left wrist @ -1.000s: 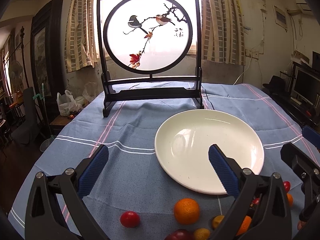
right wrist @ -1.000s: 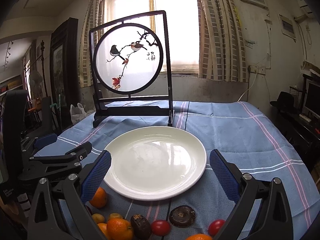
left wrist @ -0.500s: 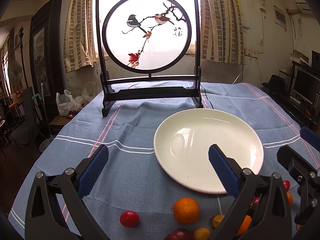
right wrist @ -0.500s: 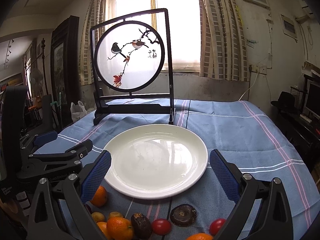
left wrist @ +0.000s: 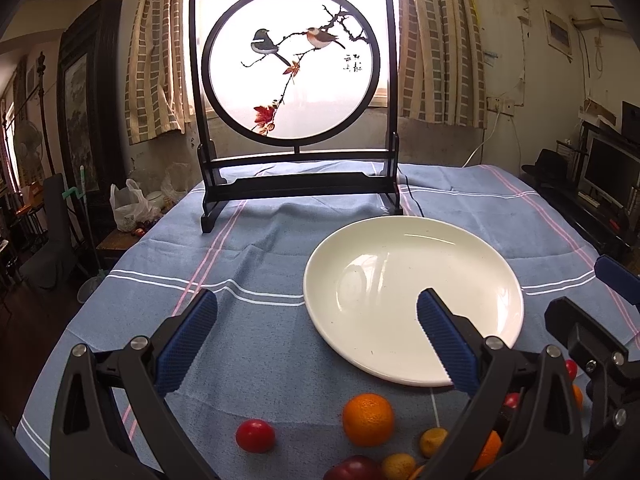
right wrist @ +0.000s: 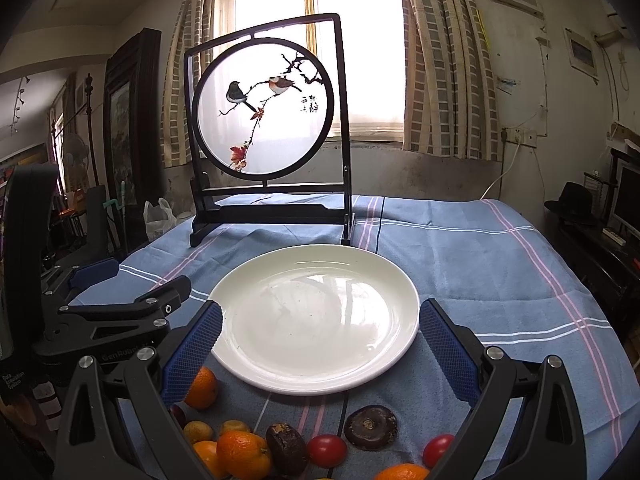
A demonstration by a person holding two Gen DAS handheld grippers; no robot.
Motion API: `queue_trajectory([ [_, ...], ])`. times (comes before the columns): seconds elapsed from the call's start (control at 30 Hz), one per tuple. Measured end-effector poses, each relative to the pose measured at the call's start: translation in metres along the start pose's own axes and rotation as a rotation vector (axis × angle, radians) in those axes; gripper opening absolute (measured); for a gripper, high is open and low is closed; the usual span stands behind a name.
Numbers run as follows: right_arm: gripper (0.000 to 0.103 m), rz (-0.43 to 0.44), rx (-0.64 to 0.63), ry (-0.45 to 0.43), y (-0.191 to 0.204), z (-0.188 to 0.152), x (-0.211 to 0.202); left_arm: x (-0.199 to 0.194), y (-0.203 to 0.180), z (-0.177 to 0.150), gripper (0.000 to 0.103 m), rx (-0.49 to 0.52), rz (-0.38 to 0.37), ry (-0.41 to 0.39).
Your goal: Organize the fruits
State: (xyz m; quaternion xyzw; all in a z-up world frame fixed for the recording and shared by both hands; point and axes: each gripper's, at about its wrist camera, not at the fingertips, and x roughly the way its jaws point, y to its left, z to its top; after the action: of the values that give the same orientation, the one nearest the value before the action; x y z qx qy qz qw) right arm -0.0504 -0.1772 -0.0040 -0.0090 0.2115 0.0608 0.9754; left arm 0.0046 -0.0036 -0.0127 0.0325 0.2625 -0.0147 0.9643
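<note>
Left gripper (left wrist: pixel 316 330): jaws spread wide, blue pads (left wrist: pixel 186 342) well apart, nothing held, hovering above the blue striped tablecloth (left wrist: pixel 248 264) just left of the white plate (left wrist: pixel 412 304). Right gripper (right wrist: pixel 320 346): also wide open and empty, poised over the near rim of the same plate (right wrist: pixel 316 316), one pad (right wrist: pixel 448 350) at each side of it.

Plate bare, set near the middle of the table, right of centre in the left wrist view. Fruit all off the plate, clustered on the cloth along its near edge. In the left wrist view: a large orange (left wrist: pixel 368 420) just near of the rim, a red tomato (left wrist: pixel 255 435) to its left and apart from it, small yellow-orange citrus (left wrist: pixel 433 442) and a dark red fruit (left wrist: pixel 354 468) nearer still. In the right wrist view: an orange (right wrist: pixel 202 388) partly behind the left pad, a mandarin (right wrist: pixel 242 454) near the bottom edge, a dark brown fruit (right wrist: pixel 288 448) touching it on the right, a red tomato (right wrist: pixel 326 450) beside that, a round dark brown fruit (right wrist: pixel 371 427) farther right, and another tomato (right wrist: pixel 438 450) at the near right.

Beyond the plate, at the far side of the table, a black-framed round screen painted with two birds (left wrist: pixel 294 92), upright, in front of a bright curtained window (right wrist: pixel 352 40).
</note>
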Motion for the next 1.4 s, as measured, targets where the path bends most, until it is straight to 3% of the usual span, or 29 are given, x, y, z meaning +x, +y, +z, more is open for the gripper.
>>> queue_trajectory([
  [0.13, 0.099, 0.016, 0.021, 0.005, -0.005, 0.004, -0.011, -0.010, -0.003, 0.001, 0.098, 0.021, 0.000, -0.014],
  [0.37, 0.099, 0.056, 0.039, 0.093, -0.022, -0.006, -0.044, -0.044, 0.002, -0.009, 0.098, 0.043, -0.014, -0.026],
  [0.73, 0.099, 0.079, -0.022, 0.079, -0.009, -0.018, -0.097, -0.091, 0.004, -0.025, 0.098, 0.071, -0.030, -0.047],
  [1.0, 0.099, 0.174, -0.133, 0.248, -0.005, -0.054, -0.121, -0.113, 0.020, -0.076, 0.098, 0.232, -0.218, 0.114],
  [1.03, 0.096, 0.199, -0.139, 0.285, -0.005, -0.061, -0.121, -0.115, 0.019, -0.086, 0.098, 0.263, -0.240, 0.139],
  [1.1, 0.064, 0.240, -0.176, 0.383, 0.001, -0.080, -0.119, -0.120, 0.013, -0.106, 0.098, 0.335, -0.289, 0.191],
  [1.17, 0.049, 0.254, -0.235, 0.455, 0.009, -0.098, -0.117, -0.123, 0.004, -0.125, 0.098, 0.401, -0.317, 0.227],
  [1.27, 0.049, 0.289, -0.243, 0.511, 0.018, -0.115, -0.111, -0.122, -0.008, -0.142, 0.098, 0.456, -0.354, 0.258],
  [1.4, 0.049, 0.309, -0.234, 0.554, 0.024, -0.122, -0.101, -0.107, -0.016, -0.144, 0.098, 0.439, -0.382, 0.308],
])
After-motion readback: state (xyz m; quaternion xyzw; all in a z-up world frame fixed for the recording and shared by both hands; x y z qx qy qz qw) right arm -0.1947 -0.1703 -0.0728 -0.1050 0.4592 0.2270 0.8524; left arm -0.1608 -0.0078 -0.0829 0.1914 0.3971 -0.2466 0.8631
